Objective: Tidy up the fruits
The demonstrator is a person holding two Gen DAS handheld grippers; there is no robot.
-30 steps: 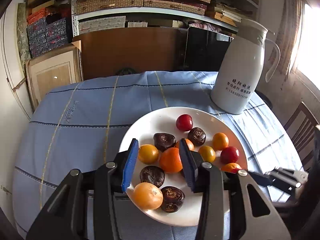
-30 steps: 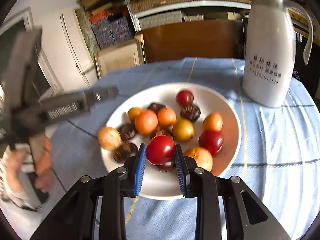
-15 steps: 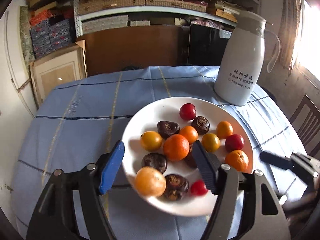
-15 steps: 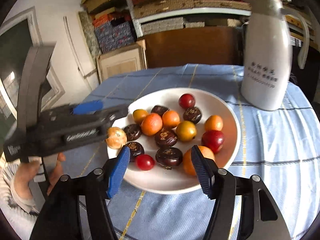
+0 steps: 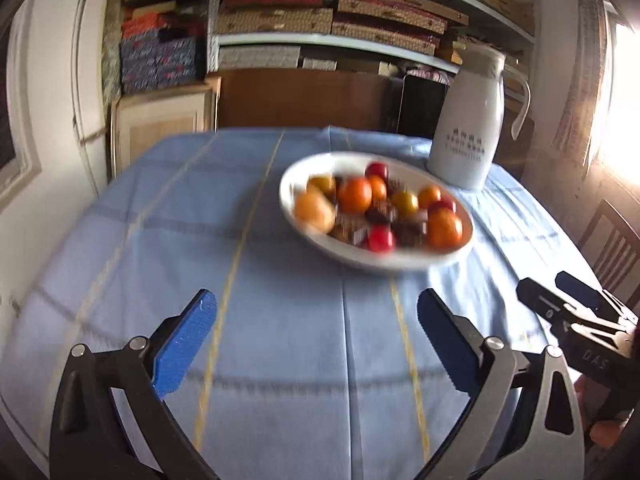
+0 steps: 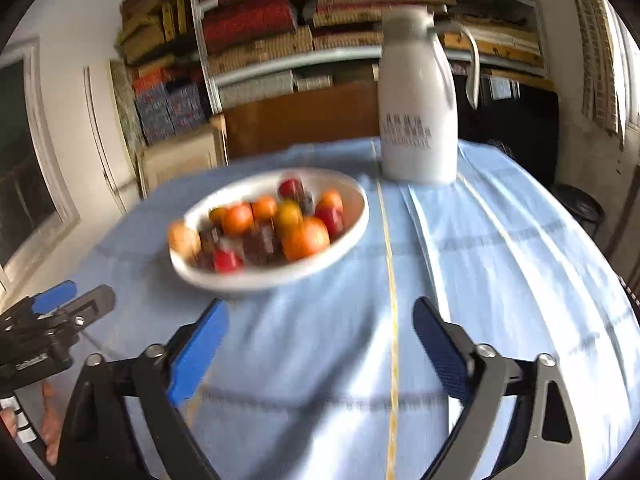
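Note:
A white plate (image 5: 384,262) (image 6: 356,224) on the blue tablecloth holds several fruits: orange ones (image 5: 354,195) (image 6: 306,239), red ones (image 5: 380,239) (image 6: 227,260), a yellow one (image 5: 404,202) and dark brown ones (image 6: 262,242). Both views are blurred by motion. My left gripper (image 5: 316,332) is open and empty, low over the cloth, well back from the plate. My right gripper (image 6: 318,338) is open and empty, also back from the plate. Each gripper shows at the other view's edge, the right one (image 5: 576,320) and the left one (image 6: 52,320).
A tall white thermos jug (image 5: 468,136) (image 6: 418,116) stands just behind the plate at the right. Shelves with stacked boxes (image 5: 332,12) and a wooden cabinet (image 5: 304,98) lie beyond the table. A chair (image 5: 612,244) stands at the right edge.
The right gripper let go of the red fruit onto the plate's front. Both grippers opened wide and pulled back from the plate toward the table's near edge.

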